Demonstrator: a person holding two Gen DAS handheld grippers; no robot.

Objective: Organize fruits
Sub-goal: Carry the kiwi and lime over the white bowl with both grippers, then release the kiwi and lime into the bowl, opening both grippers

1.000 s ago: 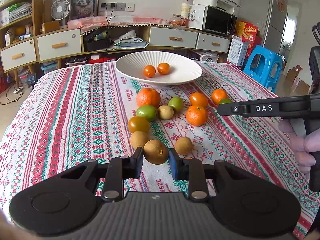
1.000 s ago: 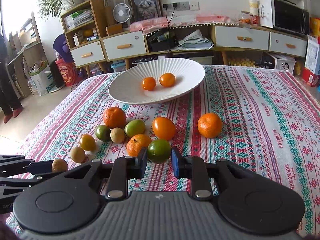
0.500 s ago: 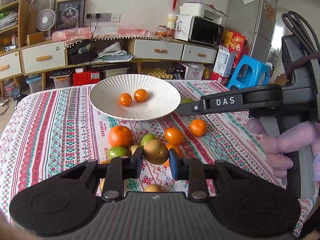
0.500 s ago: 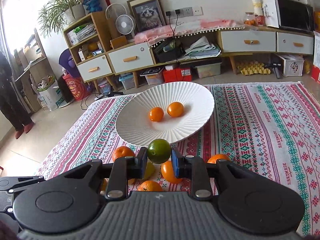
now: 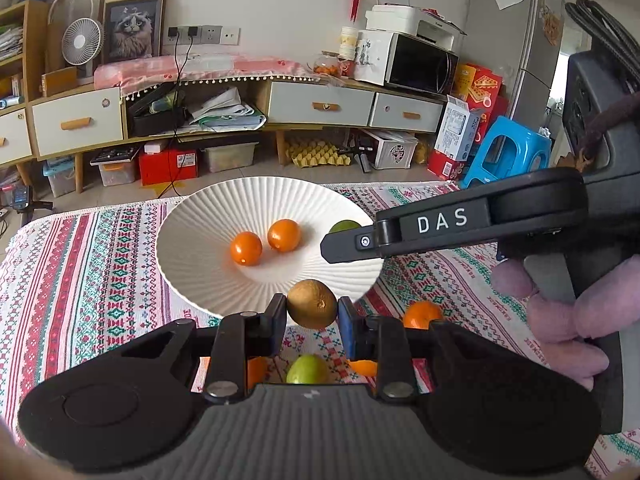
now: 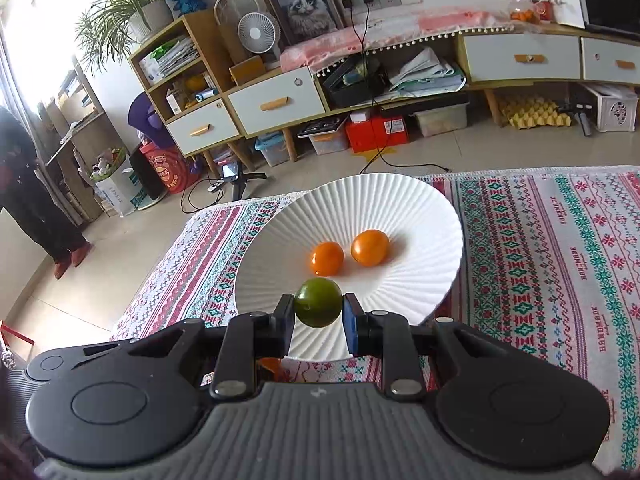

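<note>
1. The left gripper (image 5: 312, 316) is clamped on a brown kiwi-like fruit (image 5: 312, 303), pads pressing it from either side. The fruit hangs in the air at the near edge of the white ribbed plate (image 5: 192, 240), which lies straight ahead and a little below.

2. The right gripper (image 6: 318, 314) is clamped just the same on a green round fruit (image 6: 319, 302), and that one is over the near part of the plate (image 6: 440, 216).

3. The relation that matters: both fruits must come down on bare plate, clear of the two small oranges (image 6: 348, 254) sitting side by side near the middle. By my reckoning the right hand is the nearer; its fruit is over the plate, while the left one's is only at the rim.

4. Neither fruit has much of a long axis; the brown one is slightly oval, lying roughly across the jaws.

5. From the left camera you see the right gripper's arm (image 5: 440, 228) reaching across the plate's right side, a gloved hand (image 5: 560, 312) behind it, and loose fruit on the patterned tablecloth (image 5: 80, 260) below: an orange (image 5: 424, 314) and a green one (image 5: 307, 369).

6. The right camera hides nearly all of that loose fruit, yet shows the open plate to the right of the oranges best.
</note>
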